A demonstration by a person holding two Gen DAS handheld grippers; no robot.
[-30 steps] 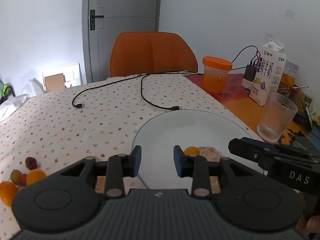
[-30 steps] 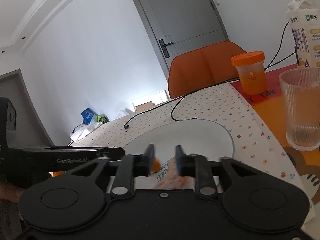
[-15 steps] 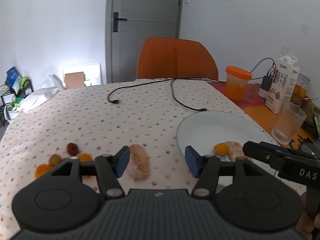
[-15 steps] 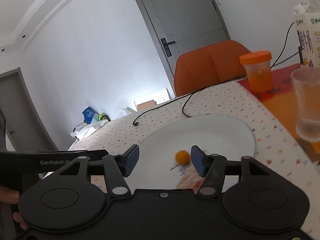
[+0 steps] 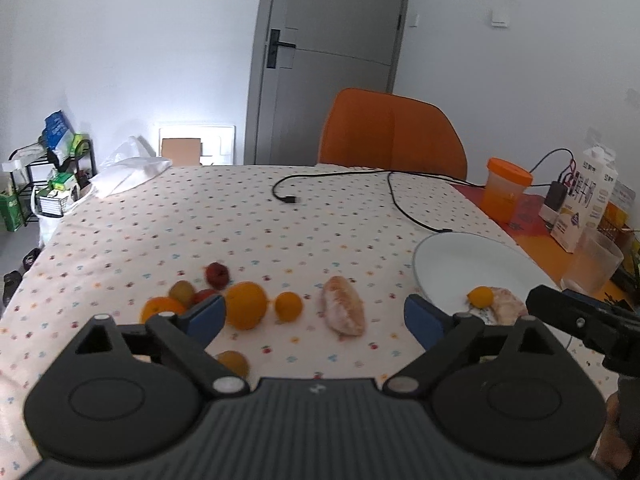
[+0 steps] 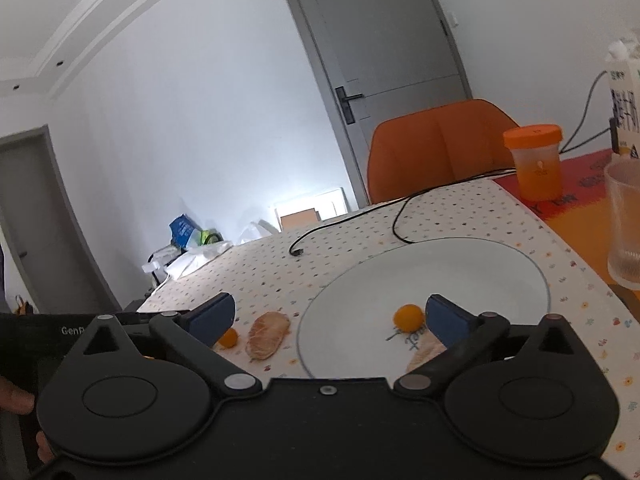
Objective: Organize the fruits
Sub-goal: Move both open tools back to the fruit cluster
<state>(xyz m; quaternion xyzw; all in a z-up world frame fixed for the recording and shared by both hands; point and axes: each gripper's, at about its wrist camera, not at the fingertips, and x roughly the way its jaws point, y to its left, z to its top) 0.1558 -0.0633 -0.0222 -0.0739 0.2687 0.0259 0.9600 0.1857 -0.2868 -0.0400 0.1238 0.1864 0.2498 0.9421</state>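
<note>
My left gripper (image 5: pixel 316 314) is open and empty above the tablecloth. Ahead of it lie a peeled pomelo segment (image 5: pixel 343 310), a small orange (image 5: pixel 288 307), a larger orange (image 5: pixel 245 305), a dark red fruit (image 5: pixel 217 274) and several more fruits at the left. The white plate (image 5: pixel 460 264) at the right holds a small orange fruit (image 5: pixel 481 297) and a peeled segment (image 5: pixel 507 310). My right gripper (image 6: pixel 328 316) is open and empty over the plate's (image 6: pixel 460 264) near edge, with the small orange fruit (image 6: pixel 408 317) beside its right finger.
A black cable (image 5: pixel 400 200) runs across the table's far side. An orange-lidded jar (image 5: pixel 506 194), a milk carton (image 5: pixel 582 208) and a ribbed glass (image 5: pixel 596 260) stand at the right. An orange chair (image 5: pixel 392 132) is behind the table.
Both grippers have opened wide and drawn back. The left view has swung left from the plate to the fruit pile. The right gripper let go of the peeled segment onto the plate.
</note>
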